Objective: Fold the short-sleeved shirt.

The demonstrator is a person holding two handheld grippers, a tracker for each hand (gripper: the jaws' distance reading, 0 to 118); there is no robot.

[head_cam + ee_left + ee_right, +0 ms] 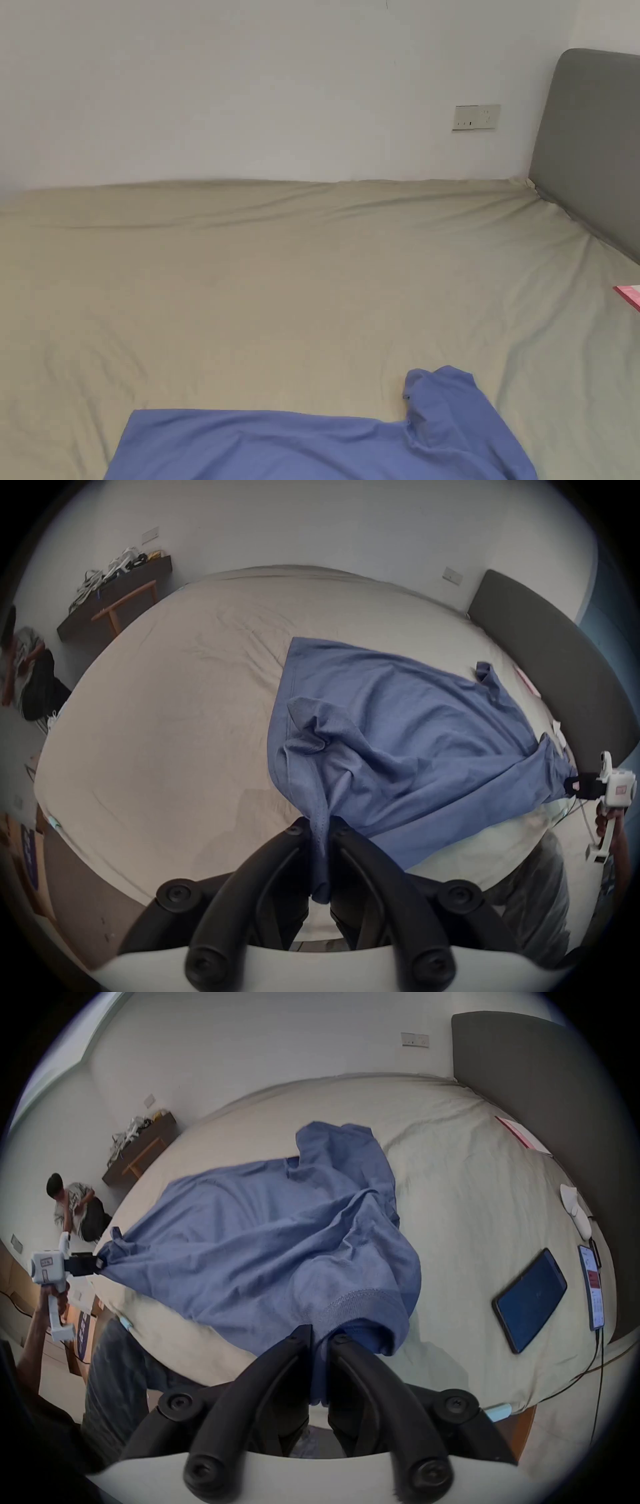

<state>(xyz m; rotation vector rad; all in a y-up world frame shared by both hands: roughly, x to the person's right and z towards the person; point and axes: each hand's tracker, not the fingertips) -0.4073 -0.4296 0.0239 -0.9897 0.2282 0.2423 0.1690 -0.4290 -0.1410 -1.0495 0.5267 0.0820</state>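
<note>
The left tool is squeezed tight on a bunched edge of the blue short-sleeved shirt. The right tool is squeezed tight on another edge by a hem. The shirt hangs stretched between both tools, its far part lying on the bed. A dark phone lies on the bed near the grey headboard.

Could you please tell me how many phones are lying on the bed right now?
2, both seen in the right gripper view near the bed's right edge: a dark blue-screened phone lying flat on the beige sheet, and a lit-screen phone beside it, nearer the grey headboard.
</note>
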